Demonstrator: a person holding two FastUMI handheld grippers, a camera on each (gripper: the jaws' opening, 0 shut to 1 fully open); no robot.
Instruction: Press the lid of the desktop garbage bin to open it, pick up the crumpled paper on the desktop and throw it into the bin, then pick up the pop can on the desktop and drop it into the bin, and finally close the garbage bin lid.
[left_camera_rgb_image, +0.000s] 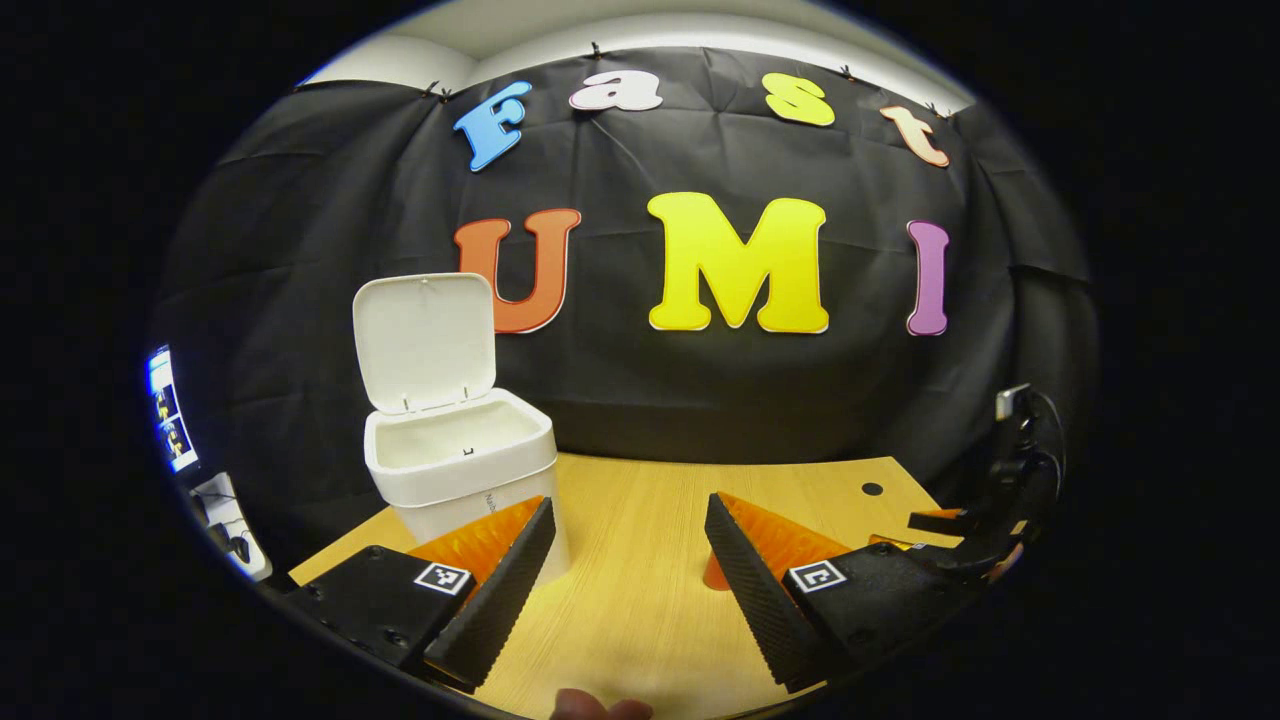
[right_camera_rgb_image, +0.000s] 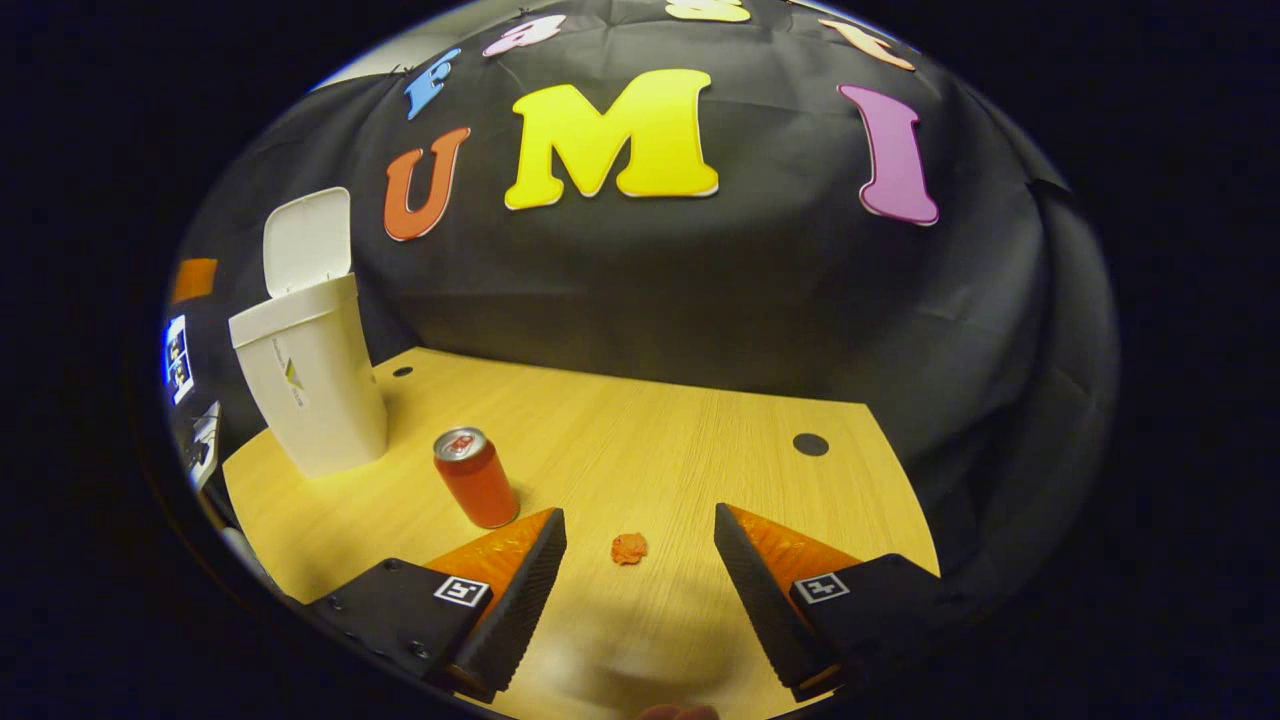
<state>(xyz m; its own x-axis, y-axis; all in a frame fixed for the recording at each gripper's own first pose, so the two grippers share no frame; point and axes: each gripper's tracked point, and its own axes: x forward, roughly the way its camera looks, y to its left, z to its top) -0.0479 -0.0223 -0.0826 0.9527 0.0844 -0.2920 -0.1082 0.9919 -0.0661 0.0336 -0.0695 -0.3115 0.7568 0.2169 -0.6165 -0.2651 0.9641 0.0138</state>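
Left gripper view: left tool (left_camera_rgb_image: 630, 570) released, fingers spread wide above the tabletop (left_camera_rgb_image: 640, 500), nothing between them. White garbage bin (left_camera_rgb_image: 460, 470) standing just beyond the left finger, lid (left_camera_rgb_image: 425, 342) swung up and upright behind the mouth. Inside of the bin pale and shallowly seen — bottom out of sight. Lower front of the bin cut off by that finger. Small reddish patch beside the base of the right finger, mostly hidden, too little showing to tell what. At the right edge, the right tool (left_camera_rgb_image: 940, 520) dark against the cloth, blurred and partly cut off; its jaw state unreadable from here. A fingertip (left_camera_rgb_image: 598, 708) at the bottom edge, cropped.

Right gripper view: right tool (right_camera_rgb_image: 640, 575) likewise released, fingers well apart, hovering over the tabletop. Crumpled paper (right_camera_rgb_image: 628, 548) lying on the wood between the two fingertips, touching neither — small, reddish, folds hard to make out. Pop can (right_camera_rgb_image: 476, 478) upright just beyond the left finger, its foot near the fingertip; contact or gap not clear. Bin farther off to the left, lid up, interior hidden from this angle. Dark round spot (right_camera_rgb_image: 810, 444) on the wood toward the far right. Left margin smeared by the lens: bright, unreadable shapes past the tabletop's edge.
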